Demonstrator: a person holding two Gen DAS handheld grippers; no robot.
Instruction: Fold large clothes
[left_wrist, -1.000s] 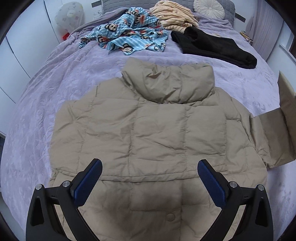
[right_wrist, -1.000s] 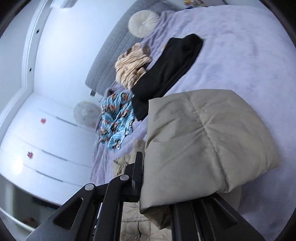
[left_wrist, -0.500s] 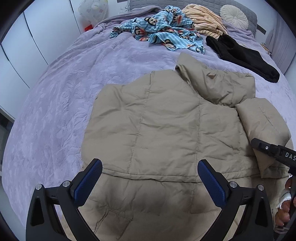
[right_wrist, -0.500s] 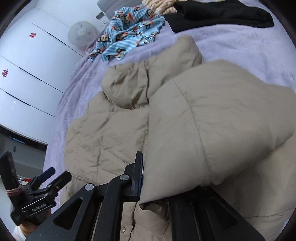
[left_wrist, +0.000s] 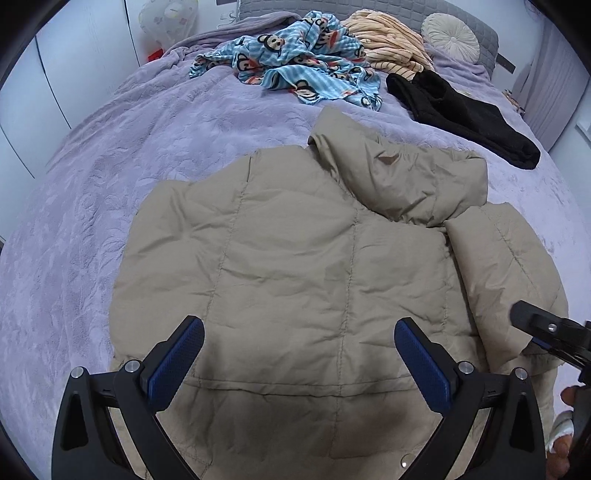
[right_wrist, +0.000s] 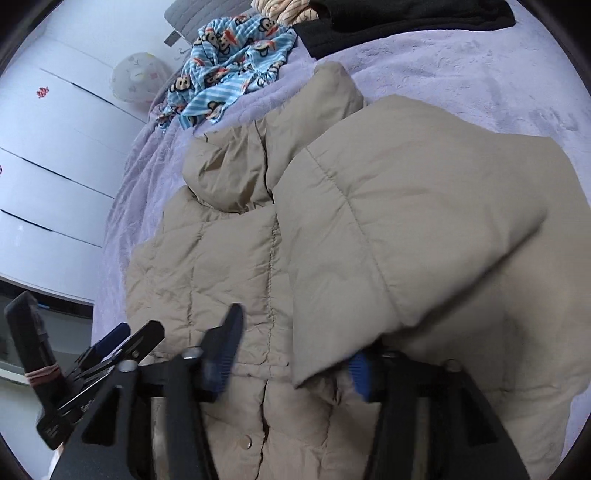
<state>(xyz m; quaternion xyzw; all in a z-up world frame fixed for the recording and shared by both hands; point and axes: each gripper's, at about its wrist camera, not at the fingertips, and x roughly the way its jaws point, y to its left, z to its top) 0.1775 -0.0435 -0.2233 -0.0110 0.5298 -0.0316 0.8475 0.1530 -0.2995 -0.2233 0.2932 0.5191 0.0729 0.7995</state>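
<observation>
A beige puffer jacket (left_wrist: 288, 266) lies spread flat on the lilac bed cover (left_wrist: 110, 184), collar at the far end. My left gripper (left_wrist: 299, 362) hovers open over its near hem with nothing between the blue pads. The jacket's right sleeve (right_wrist: 406, 221) is folded inward and rests on the body of the jacket (right_wrist: 221, 258). My right gripper (right_wrist: 293, 354) is at the sleeve's cuff and its jaws are opening. The cuff edge still lies between them, but the left pad stands clear of the cloth. In the left wrist view the right gripper (left_wrist: 535, 328) shows at the right edge.
At the head of the bed lie a blue monkey-print garment (left_wrist: 295, 66), a cream striped garment (left_wrist: 388, 48), a black garment (left_wrist: 461, 114) and a round cushion (left_wrist: 450, 37). White wardrobe doors (right_wrist: 55, 147) run along the left side. A person's hand (left_wrist: 561, 435) holds the right gripper.
The right gripper swung the sleeve in over the jacket and lowered it, then its jaws parted from shut on the cuff. The left gripper drifted over the hem, still open.
</observation>
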